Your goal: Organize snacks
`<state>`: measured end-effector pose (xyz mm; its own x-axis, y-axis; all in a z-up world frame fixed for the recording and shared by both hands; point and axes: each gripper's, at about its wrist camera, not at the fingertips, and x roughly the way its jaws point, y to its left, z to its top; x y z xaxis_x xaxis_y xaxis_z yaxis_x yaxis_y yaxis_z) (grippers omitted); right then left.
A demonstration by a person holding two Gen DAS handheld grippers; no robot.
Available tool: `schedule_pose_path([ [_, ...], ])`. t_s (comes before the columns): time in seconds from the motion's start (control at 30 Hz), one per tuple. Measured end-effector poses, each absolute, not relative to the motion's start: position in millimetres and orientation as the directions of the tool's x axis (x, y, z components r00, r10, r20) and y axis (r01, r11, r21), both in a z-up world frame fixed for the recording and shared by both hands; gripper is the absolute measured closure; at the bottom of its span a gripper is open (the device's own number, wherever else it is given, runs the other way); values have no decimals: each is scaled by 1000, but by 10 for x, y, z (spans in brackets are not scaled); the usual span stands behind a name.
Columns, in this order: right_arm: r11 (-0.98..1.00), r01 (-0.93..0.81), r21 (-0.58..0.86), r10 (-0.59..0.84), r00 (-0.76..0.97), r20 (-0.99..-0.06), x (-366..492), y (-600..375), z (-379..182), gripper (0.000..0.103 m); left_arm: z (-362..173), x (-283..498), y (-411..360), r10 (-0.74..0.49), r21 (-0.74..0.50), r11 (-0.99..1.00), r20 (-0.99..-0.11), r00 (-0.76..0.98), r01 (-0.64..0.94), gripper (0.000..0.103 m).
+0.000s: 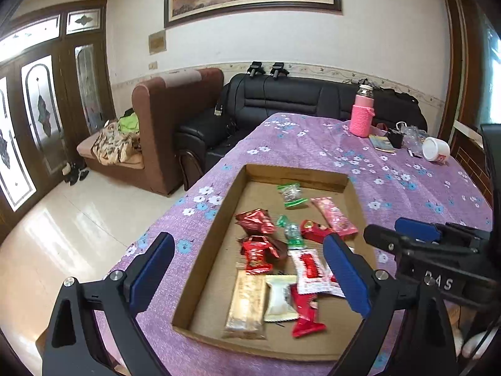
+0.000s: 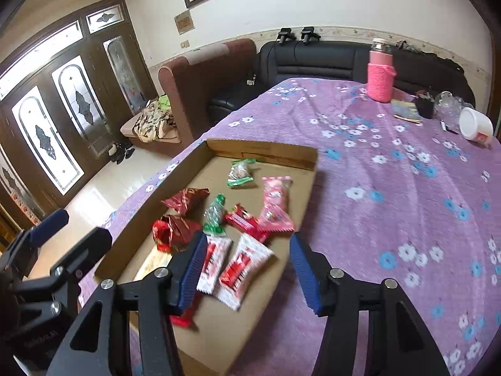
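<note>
A shallow cardboard tray [image 1: 203,269] [image 2: 275,153] lies on the purple flowered tablecloth and holds several wrapped snacks: red foil packs [image 1: 255,219] [image 2: 184,200], a pink pack [image 1: 333,216] [image 2: 275,203], a green-ended bag [image 1: 291,194] [image 2: 239,172], white-and-red packs [image 1: 310,269] [image 2: 241,266], a beige bar [image 1: 247,304] and a white pack [image 1: 280,300]. My left gripper [image 1: 250,269] is open and empty above the tray's near half. My right gripper [image 2: 247,269] is open and empty over the tray's near right corner; it also shows in the left wrist view [image 1: 404,235].
At the table's far end stand a pink knit-covered bottle [image 1: 361,119] [image 2: 380,75], a white cup on its side [image 1: 435,150] [image 2: 476,125], a small booklet [image 2: 405,109] and a dark small pot [image 2: 424,105]. Sofas [image 1: 297,100] and tiled floor lie beyond the table's left edge.
</note>
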<state>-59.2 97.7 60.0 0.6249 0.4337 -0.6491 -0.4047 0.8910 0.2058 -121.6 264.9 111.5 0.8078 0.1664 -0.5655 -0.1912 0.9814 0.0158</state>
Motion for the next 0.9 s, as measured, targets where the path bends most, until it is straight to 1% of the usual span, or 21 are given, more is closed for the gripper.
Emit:
schedule_pose_path([
  [0.2, 899, -390, 197, 419, 645, -639, -783, 765, 585, 43, 1198, -1307, 2412, 173, 45, 983, -551, 817, -177, 6],
  [0.37, 905, -381, 189, 410, 660, -630, -930, 645, 562, 37, 1230, -1355, 2234, 175, 72, 984, -547, 819, -162, 6],
  [0.57, 918, -353, 183, 384, 671, -634, -1041, 468, 469, 37, 1197, -1390, 2044, 182, 107, 983, -550, 815, -148, 3],
  [0.77, 937, -305, 169, 339, 680, -650, -1127, 220, 368, 36, 1159, -1373, 1877, 174, 124, 984, -566, 806, -125, 3],
  [0.9, 958, -252, 138, 277, 688, -671, -1117, 2, 288, 32, 1138, -1375, 1778, 173, 142, 984, -569, 804, -111, 3],
])
